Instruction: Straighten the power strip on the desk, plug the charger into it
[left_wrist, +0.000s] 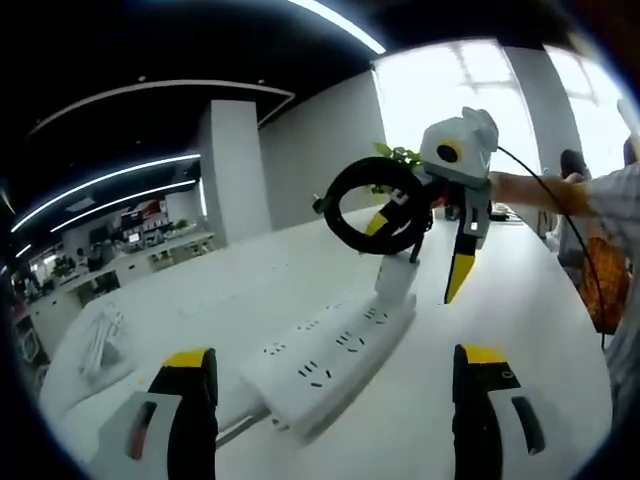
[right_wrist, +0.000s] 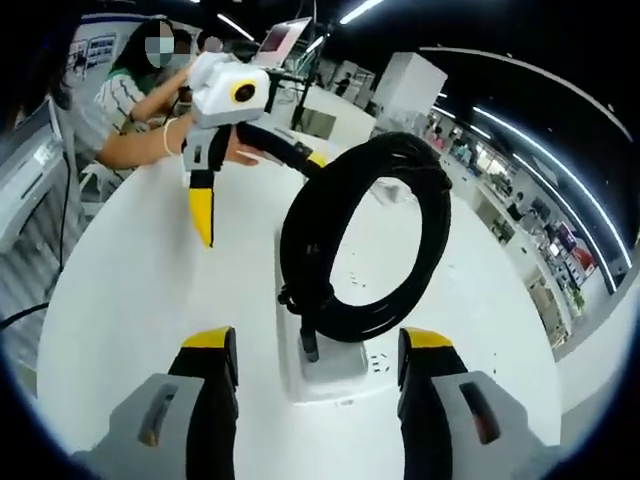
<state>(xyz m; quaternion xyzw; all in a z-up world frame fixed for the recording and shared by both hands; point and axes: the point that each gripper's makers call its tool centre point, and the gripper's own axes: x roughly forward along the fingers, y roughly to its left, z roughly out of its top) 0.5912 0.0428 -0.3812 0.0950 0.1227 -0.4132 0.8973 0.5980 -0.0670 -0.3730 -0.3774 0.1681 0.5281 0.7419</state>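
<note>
Two claws: both wide open, neither holding anything.
Left claw (left_wrist: 335, 358): hangs over the near end of the strip (left_wrist: 330, 360), jaws either side of it, not touching.
Right claw (right_wrist: 318, 340): jaws straddle the charger (left_wrist: 395, 282) with a gap on both sides.
Charger: white block standing upright on the far end of the strip, black cable coil (left_wrist: 345, 225) rising above it. Cannot tell if the pins are fully seated.
Strip: white, flat on the desk (left_wrist: 520, 310) near the middle, its lead running off the near end.
Step, judged: seating the charger.
How to do it well: close the right claw on the white body, not the coil. Press straight down along the pins. Pin the strip with the left claw so it doesn't slide or tip.
Risk: the coil is top-heavy and could lever the plug sideways.
Surface: smooth white desk, probably slippery. A small white item (left_wrist: 100, 335) lies near its left edge, unclear what.
Room: open office with ceiling light strips, a pillar (left_wrist: 235, 170), a bright window (left_wrist: 450, 85) and a plant (left_wrist: 398, 155). A person (right_wrist: 130, 100) is at the desk edge.
</note>
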